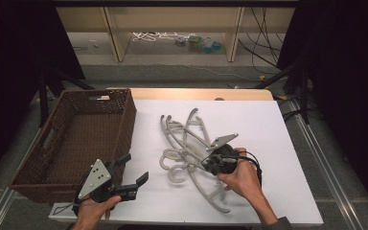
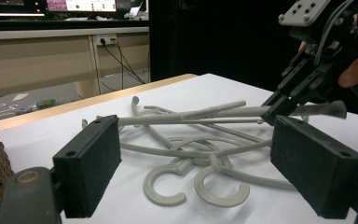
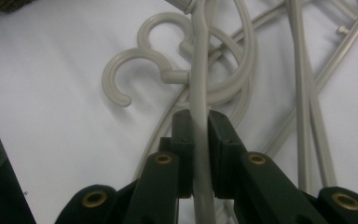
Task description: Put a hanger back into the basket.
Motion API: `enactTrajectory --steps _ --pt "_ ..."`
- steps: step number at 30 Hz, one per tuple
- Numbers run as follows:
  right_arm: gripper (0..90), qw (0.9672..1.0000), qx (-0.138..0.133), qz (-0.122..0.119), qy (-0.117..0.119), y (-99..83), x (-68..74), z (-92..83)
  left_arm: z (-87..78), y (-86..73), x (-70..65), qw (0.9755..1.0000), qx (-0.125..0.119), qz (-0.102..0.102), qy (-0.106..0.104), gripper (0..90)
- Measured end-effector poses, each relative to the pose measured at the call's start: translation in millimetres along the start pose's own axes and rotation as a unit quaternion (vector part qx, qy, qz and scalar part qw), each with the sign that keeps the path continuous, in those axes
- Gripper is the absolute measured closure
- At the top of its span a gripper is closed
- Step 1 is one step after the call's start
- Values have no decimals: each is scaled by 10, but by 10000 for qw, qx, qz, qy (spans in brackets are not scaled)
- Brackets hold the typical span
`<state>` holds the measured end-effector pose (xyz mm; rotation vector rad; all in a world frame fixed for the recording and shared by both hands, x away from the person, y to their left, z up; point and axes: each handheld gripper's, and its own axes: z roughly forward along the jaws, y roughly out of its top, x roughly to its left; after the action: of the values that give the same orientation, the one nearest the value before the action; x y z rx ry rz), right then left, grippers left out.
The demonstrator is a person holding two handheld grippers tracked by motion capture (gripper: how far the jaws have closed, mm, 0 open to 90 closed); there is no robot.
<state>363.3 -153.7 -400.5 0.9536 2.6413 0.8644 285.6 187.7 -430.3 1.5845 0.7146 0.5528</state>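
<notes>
A grey hanger (image 3: 199,93) is pinched by its bar between the pads of the right gripper (image 3: 199,122), which are pressed tight on it from both sides. In the left gripper view the same hanger (image 2: 200,113) runs level above the pile, raised off the sheet at the held end, with the right gripper (image 2: 279,105) clamped on it at the right. The pile (image 1: 187,143) of other grey hangers lies just under and beside the held one, their bars crossed and two open hooks (image 2: 193,184) lying flat on the white sheet (image 1: 268,129) on the near side. From above, the right gripper (image 1: 210,162) sits over the pile's near right part, a hand behind it. The left gripper (image 1: 134,173) is left of the pile and apart from it, jaws spread wide with nothing between them. A brown wicker basket (image 1: 124,115) stands farther left of the pile, at the sheet's edge.
</notes>
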Motion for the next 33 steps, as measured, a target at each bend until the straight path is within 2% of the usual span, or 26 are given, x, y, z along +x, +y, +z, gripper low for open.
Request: enactTrajectory --steps 4,5,7,9,10,11,12,14,15,16,17,20,21,22,23,26,28,30,32,33 --pt "828 9998 -130 -60 131 7 -31 -125 2 2 -6 10000 2 8 11 160" --pt "828 9996 -232 -129 72 3 -41 -140 5 -2 -9 10000 31 25 10 160" --pt "828 9992 -257 -263 151 3 -56 -202 18 -8 -8 9999 4 112 -13 160" --pt "828 9986 -404 -320 138 0 -58 -246 15 -4 -22 9999 55 103 18 161" --pt "828 9985 -354 -363 214 4 -66 -287 19 -3 -23 9998 70 184 10 161" --pt "828 9982 -415 -366 229 1 -69 -313 23 -7 -32 9997 97 228 5 161" --pt "828 9977 -495 -376 272 -5 -65 -335 36 2 -16 9990 35 454 -48 161" --pt "828 9970 -519 -460 333 -17 -56 -390 48 7 -36 9985 -35 509 -180 158" --pt "829 9970 -502 -461 377 -26 -40 -419 61 8 -54 9979 9 599 -231 156" --pt "828 9962 -520 -573 388 -36 -39 -437 78 8 -71 9970 76 716 -277 156" --pt "828 9963 -527 -530 434 -48 -19 -461 95 5 -93 9966 120 762 -282 157" --pt "828 9949 -579 -641 520 -92 15 -499 166 33 -123 9961 156 799 -330 159" --pt "828 9947 -521 -650 608 -107 23 -524 192 47 -128 9956 171 858 -322 159" --pt "828 9945 -579 -637 591 -125 42 -525 215 61 -134 9950 213 923 -316 159" --pt "828 9944 -491 -680 640 -137 50 -548 239 75 -141 9940 272 1012 -314 162" --pt "828 9938 -491 -774 629 -177 87 -559 324 107 -171 9898 441 1303 -378 200" --pt "828 9927 -388 -870 738 -196 108 -578 404 116 -180 9854 582 1523 -490 205" --pt "828 9918 -408 -929 776 -221 140 -583 492 115 -186 9798 679 1768 -641 230" --pt "828 9912 -389 -986 796 -241 166 -595 567 105 -201 9782 764 1765 -780 232" --pt "827 9907 -343 -1022 831 -247 174 -611 598 99 -212 9764 813 1828 -815 235"
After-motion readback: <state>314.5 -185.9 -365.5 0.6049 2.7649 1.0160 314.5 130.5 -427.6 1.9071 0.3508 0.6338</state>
